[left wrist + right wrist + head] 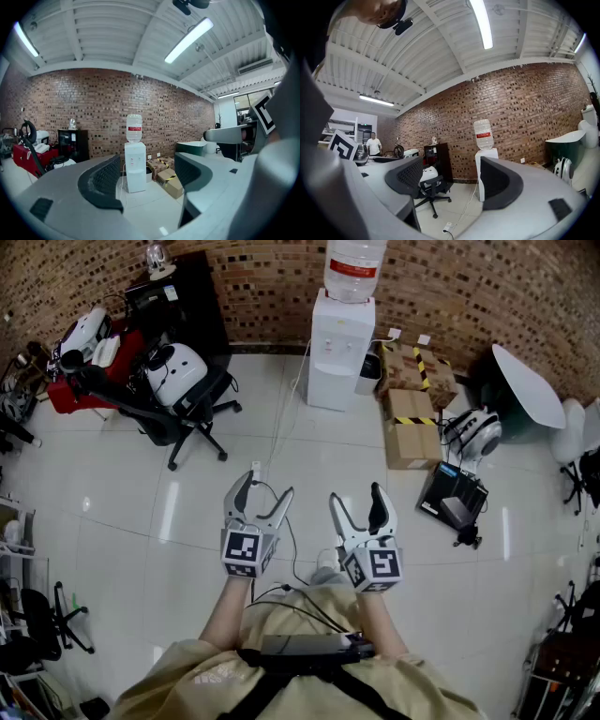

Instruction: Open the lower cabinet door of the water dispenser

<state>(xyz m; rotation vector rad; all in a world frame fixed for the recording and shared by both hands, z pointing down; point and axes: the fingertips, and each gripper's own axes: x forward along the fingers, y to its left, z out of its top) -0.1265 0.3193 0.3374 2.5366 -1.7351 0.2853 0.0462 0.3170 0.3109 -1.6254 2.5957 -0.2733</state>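
The white water dispenser [340,348] stands against the brick wall across the tiled floor, with a bottle [354,266] on top. Its lower cabinet door [330,387] is closed. Both grippers are held out at waist height, well short of it. My left gripper [265,486] is open and empty; in the left gripper view the dispenser [135,166] shows between its jaws, far off. My right gripper [356,495] is also open and empty; in the right gripper view its right jaw covers most of the dispenser [478,161], leaving the bottle [483,134] showing.
An office chair [187,404] carrying white robot parts stands left of the dispenser, beside a black cabinet [192,296]. Cardboard boxes [411,418] lie to its right, with a white tub [530,381] beyond. A power strip [255,468] and cable lie on the floor ahead. A person [373,143] stands far off.
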